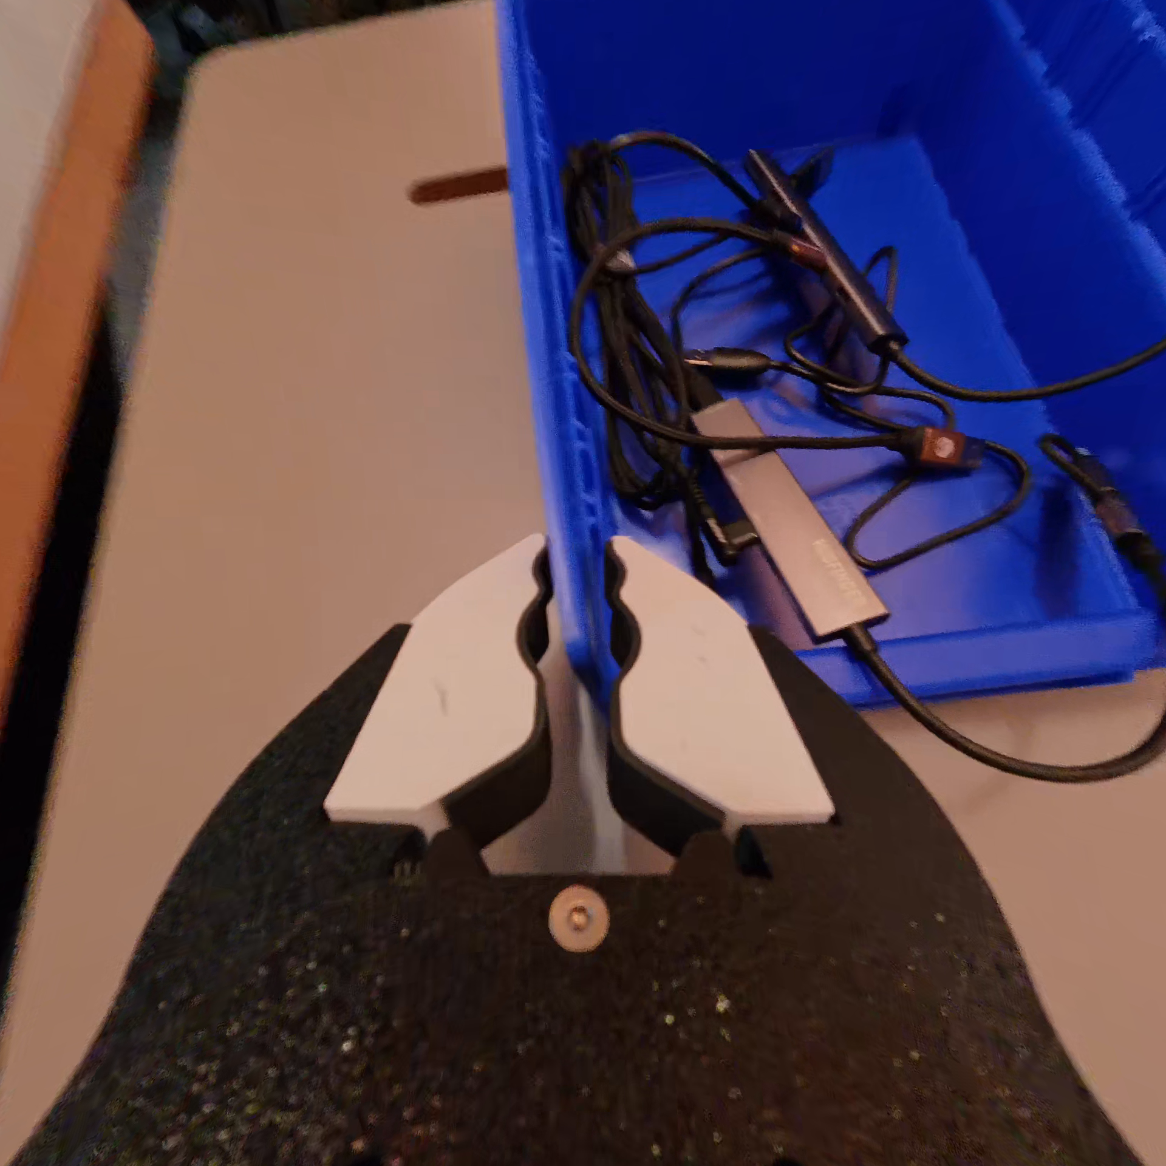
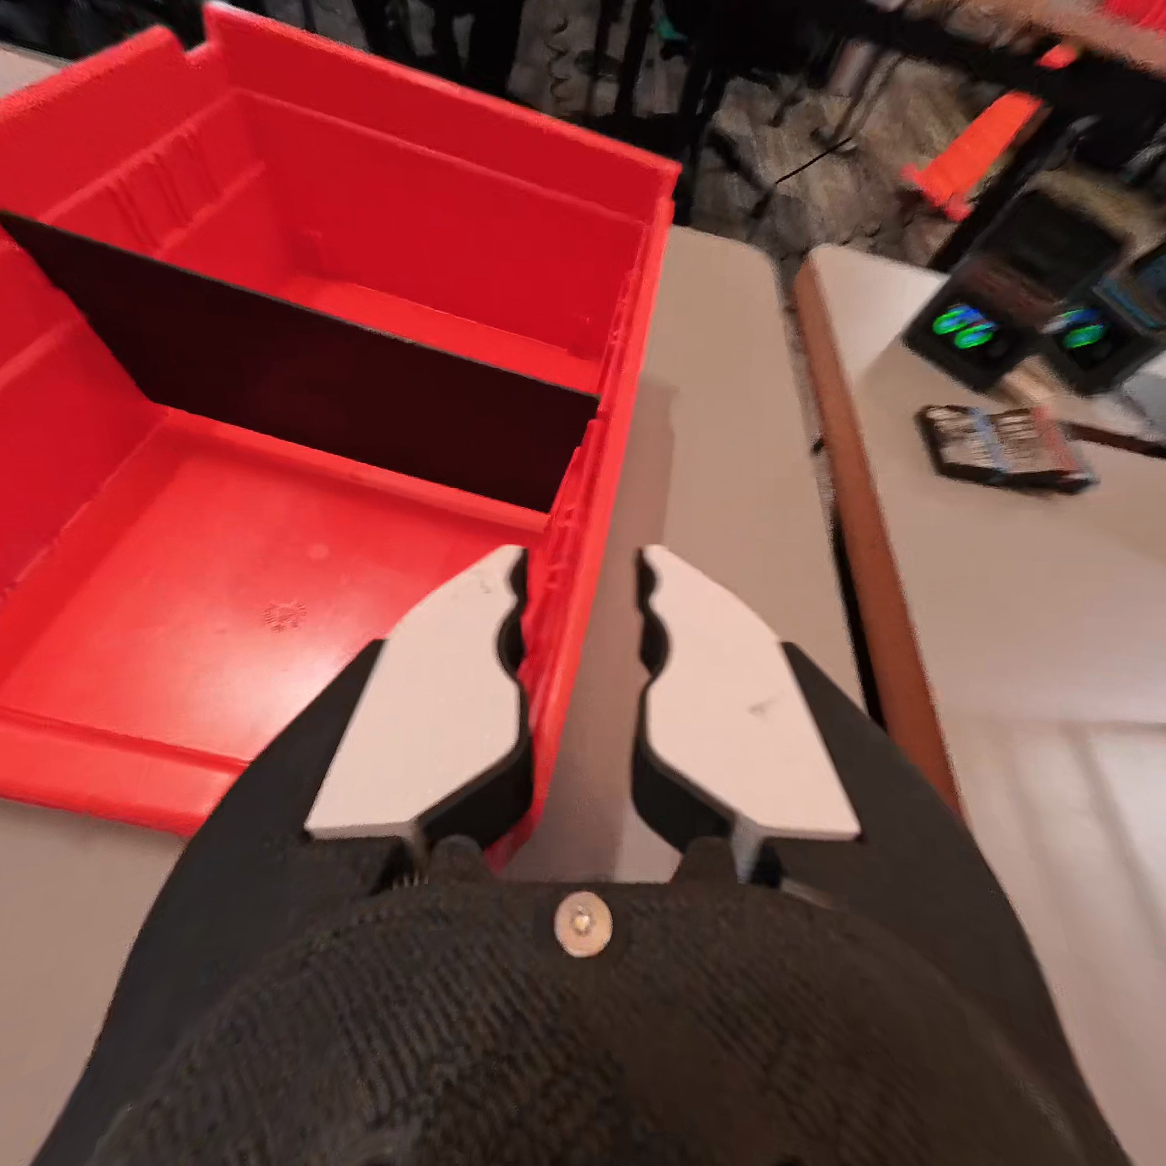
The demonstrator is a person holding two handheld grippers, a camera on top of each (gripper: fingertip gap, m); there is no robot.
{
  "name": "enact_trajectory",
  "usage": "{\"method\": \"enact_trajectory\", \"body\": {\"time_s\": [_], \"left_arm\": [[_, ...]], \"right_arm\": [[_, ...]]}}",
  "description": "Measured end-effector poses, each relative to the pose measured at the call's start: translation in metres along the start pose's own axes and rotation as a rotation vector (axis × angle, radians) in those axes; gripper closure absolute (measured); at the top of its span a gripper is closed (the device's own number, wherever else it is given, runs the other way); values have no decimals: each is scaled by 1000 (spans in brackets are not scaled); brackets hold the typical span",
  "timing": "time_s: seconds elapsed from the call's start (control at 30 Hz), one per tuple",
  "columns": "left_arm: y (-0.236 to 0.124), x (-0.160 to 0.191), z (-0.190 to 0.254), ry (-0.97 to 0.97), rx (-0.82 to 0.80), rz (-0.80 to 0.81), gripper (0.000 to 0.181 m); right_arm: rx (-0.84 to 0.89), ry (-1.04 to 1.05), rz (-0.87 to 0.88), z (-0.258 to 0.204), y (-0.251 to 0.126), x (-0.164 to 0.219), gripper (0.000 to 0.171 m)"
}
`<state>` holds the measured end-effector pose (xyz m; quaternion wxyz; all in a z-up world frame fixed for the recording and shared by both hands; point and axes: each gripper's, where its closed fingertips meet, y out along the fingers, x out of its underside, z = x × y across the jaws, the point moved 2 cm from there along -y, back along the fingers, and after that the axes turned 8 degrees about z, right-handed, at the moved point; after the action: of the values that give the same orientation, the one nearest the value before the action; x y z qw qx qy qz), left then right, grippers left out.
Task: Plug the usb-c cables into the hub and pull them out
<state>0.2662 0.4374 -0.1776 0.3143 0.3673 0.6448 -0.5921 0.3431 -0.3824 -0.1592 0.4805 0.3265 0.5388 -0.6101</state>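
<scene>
In the left wrist view a blue bin (image 1: pixel 555 391) holds a grey flat hub (image 1: pixel 789 524), a second dark slim hub (image 1: pixel 839 265) farther back, and a tangle of black cables (image 1: pixel 624 315) with loose plugs, one with a red-brown shell (image 1: pixel 946 448). One black cable (image 1: pixel 946 738) trails out over the bin's low front onto the table. My left gripper (image 1: pixel 577 549) is open and empty, above the bin's left wall near its front corner. My right gripper (image 2: pixel 583 558) is open and empty, over the right wall of a red bin (image 2: pixel 587 505).
The red bin has a black divider (image 2: pixel 315 372) and nothing in its compartments. Both bins stand on a pale table (image 1: pixel 315 441). To the right is a second table (image 2: pixel 1009 631) with a dark flat object (image 2: pixel 1003 448) and black boxes (image 2: pixel 1022 315). The left gripper's tips are roughly 80 cm from the right gripper's.
</scene>
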Motion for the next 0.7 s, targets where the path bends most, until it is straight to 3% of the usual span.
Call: {"method": "enact_trajectory", "body": {"time_s": [0.03, 0.1, 0.2, 0.3, 0.4, 0.5, 0.6, 0.7], "left_arm": [[-7, -10, -6, 30, -56, 27, 161], [-25, -43, -2, 39, -93, 158, 158], [-38, -85, 35, 15, 44, 260, 155], [-13, -80, 82, -90, 266, 12, 152], [21, -80, 110, -253, 413, -105, 154], [59, -66, 117, -318, 409, -307, 154], [88, -50, 114, -206, 313, -440, 149], [112, -43, 106, -104, 209, -468, 147]], "right_arm": [[44, -13, 30, 4, -8, -6, 124], [78, 13, 168, 8, -34, -29, 116], [53, 116, 365, -2, -76, -57, 111], [-20, 130, 387, -34, -103, -60, 101], [-109, 126, 446, -72, -130, -56, 106], [-178, 174, 490, -94, -158, -52, 111], [-224, 148, 444, -105, -178, -36, 111], [-220, 96, 374, -108, -192, -13, 112]]}}
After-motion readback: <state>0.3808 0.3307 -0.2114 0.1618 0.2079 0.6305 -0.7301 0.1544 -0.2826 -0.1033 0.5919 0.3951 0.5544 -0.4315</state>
